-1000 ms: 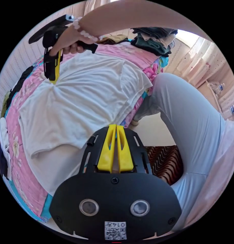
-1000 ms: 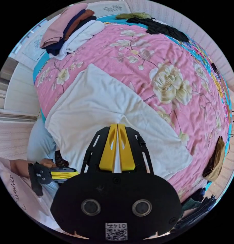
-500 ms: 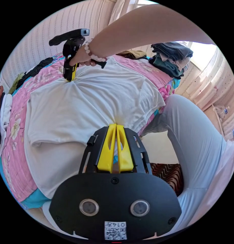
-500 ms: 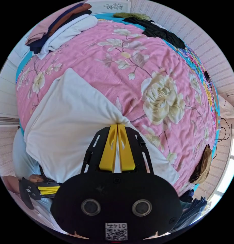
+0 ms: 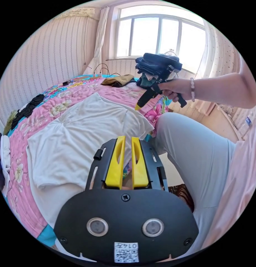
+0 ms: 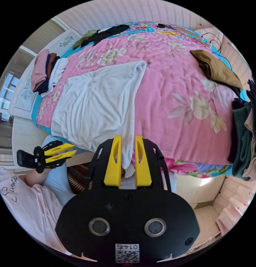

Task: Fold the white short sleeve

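The white short-sleeve shirt (image 5: 77,133) lies spread on the pink flowered bedspread (image 5: 22,178), one side folded in over the body. In the right gripper view the shirt (image 6: 97,100) has a narrow edge hanging over the near side of the bed. My left gripper (image 5: 126,138) stands open just off the shirt's near edge, holding nothing. It also appears in the right gripper view, the left gripper (image 6: 71,149) with jaws apart beside the person's leg. My right gripper (image 6: 128,137) is open above the bed's edge. A hand carries the right gripper (image 5: 138,106) clear of the cloth.
Folded clothes (image 6: 47,72) are stacked at the bed's far end. A brown garment (image 6: 216,69), a black one (image 6: 105,32) and a pile of dark clothes (image 5: 157,66) lie round the bed. The person's leg (image 5: 194,155) stands beside the bed over a striped rug (image 6: 77,172).
Both grippers were shut on the shirt's edges; they have opened, let it go and drawn back. The right gripper has moved away toward the clothes pile.
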Demonstrator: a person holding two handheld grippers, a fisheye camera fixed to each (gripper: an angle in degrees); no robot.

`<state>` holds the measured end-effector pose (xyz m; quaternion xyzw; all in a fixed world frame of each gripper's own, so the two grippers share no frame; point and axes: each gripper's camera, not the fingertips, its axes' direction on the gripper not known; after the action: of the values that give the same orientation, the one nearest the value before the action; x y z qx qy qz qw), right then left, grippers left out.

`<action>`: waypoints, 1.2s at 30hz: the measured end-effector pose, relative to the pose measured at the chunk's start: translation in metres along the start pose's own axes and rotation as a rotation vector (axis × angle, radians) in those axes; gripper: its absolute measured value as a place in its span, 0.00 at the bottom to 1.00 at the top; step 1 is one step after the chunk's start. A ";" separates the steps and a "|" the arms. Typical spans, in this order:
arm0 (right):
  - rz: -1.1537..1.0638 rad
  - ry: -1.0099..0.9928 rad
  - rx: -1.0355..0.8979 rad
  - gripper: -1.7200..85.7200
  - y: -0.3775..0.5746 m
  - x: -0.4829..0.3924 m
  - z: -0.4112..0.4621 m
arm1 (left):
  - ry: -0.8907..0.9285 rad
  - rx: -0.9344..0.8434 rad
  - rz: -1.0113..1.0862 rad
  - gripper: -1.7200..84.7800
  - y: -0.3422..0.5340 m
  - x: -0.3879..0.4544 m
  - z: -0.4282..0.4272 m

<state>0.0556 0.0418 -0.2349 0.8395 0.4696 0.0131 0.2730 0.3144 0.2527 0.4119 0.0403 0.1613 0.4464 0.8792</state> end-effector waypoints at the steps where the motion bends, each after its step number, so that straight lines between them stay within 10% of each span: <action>1: 0.011 -0.004 -0.011 0.12 0.006 0.005 0.004 | 0.006 -0.001 0.005 0.09 -0.002 0.004 0.002; 14: -0.006 -0.448 0.044 0.02 0.024 0.088 0.024 | 0.026 -0.020 -0.021 0.28 -0.057 0.010 0.027; 22: -0.134 -0.719 0.122 0.04 0.002 0.103 0.021 | -0.031 -0.106 -0.120 0.02 -0.063 -0.019 0.024; 32: 0.064 -0.528 0.436 0.20 -0.094 0.166 0.035 | -0.034 -0.077 -0.128 0.01 -0.053 -0.051 -0.009; 36: 0.097 -0.542 0.403 0.12 -0.146 0.153 0.049 | -0.034 -0.042 -0.167 0.01 -0.047 -0.065 -0.029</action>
<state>0.0406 0.2011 -0.3809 0.8708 0.3330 -0.2904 0.2157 0.3050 0.1705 0.3904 0.0158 0.1397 0.3743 0.9166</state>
